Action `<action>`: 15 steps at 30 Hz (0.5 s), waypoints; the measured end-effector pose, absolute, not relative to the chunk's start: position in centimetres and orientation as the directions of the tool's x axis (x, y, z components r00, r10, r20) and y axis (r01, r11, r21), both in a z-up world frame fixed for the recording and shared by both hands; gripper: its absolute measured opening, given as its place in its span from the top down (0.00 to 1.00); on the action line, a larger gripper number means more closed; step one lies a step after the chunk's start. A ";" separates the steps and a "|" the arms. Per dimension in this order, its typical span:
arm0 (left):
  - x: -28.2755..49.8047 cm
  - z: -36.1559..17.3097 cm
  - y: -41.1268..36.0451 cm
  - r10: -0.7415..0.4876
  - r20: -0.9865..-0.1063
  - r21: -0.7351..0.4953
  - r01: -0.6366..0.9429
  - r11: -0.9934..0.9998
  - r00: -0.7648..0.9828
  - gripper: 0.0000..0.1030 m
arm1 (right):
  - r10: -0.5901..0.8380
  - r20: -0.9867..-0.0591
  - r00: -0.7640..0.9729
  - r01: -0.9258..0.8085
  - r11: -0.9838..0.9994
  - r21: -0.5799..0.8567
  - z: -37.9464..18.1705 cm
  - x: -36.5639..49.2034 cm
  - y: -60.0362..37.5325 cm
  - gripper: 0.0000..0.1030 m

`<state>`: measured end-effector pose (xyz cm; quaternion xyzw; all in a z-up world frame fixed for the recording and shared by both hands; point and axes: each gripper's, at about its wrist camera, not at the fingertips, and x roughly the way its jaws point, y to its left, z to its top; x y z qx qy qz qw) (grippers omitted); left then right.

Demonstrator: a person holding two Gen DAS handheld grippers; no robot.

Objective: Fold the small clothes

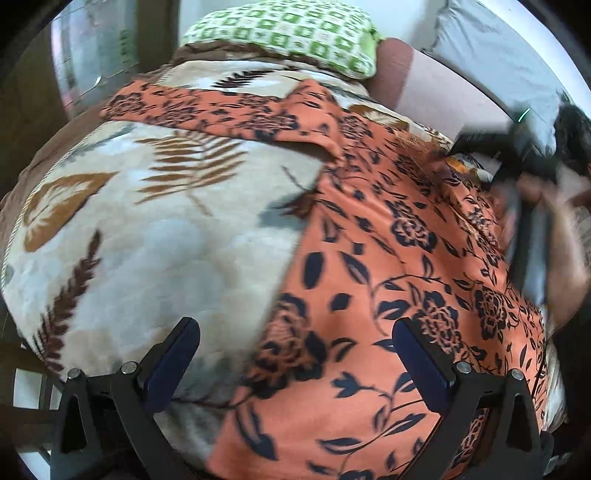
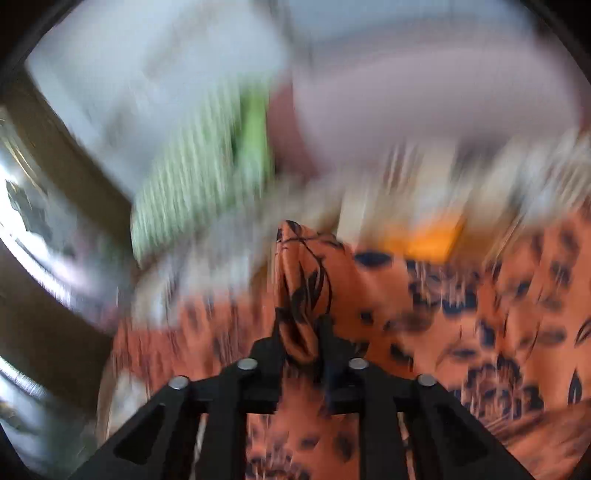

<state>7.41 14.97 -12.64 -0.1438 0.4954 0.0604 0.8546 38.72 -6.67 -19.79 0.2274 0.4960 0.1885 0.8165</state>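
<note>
An orange garment (image 1: 369,258) with a dark floral print lies spread on a bed, one sleeve or strip reaching left along the far side. My left gripper (image 1: 295,328) hangs open above the garment's near left edge with nothing between its fingers. In the right wrist view, which is badly smeared, my right gripper (image 2: 301,328) is shut on a bunched fold of the orange garment (image 2: 299,288). The left wrist view shows that right gripper (image 1: 465,147) as a dark blur at the garment's far right edge, with a person's hand (image 1: 565,251) behind it.
A cream blanket (image 1: 147,221) with brown leaf patterns covers the bed under the garment. A green checked pillow (image 1: 288,33), a pinkish cushion (image 1: 424,85) and a grey pillow (image 1: 498,55) lie at the far end. A dark wooden frame (image 1: 22,110) stands at the left.
</note>
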 end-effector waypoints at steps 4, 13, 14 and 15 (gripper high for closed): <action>7.4 -12.7 16.2 -0.035 -0.862 -0.198 -0.271 0.942 0.506 0.00 | 0.577 -0.658 0.484 -0.065 0.774 0.630 -20.6 34.5 -9.2 0.30; 18.8 -9.2 11.0 -0.340 -0.730 -0.452 -0.045 0.891 0.593 0.00 | 0.447 -0.593 0.670 0.043 0.774 0.632 -14.5 30.0 -24.8 0.26; 21.5 -9.6 10.5 -0.407 -0.708 -0.520 -0.036 0.853 0.577 0.00 | 0.444 -0.571 0.691 0.056 0.753 0.655 -14.2 29.0 -26.6 0.26; 23.6 -10.1 10.1 -0.458 -0.689 -0.573 -0.037 0.819 0.561 0.00 | 0.434 -0.556 0.709 0.073 0.739 0.670 -14.2 27.6 -28.5 0.26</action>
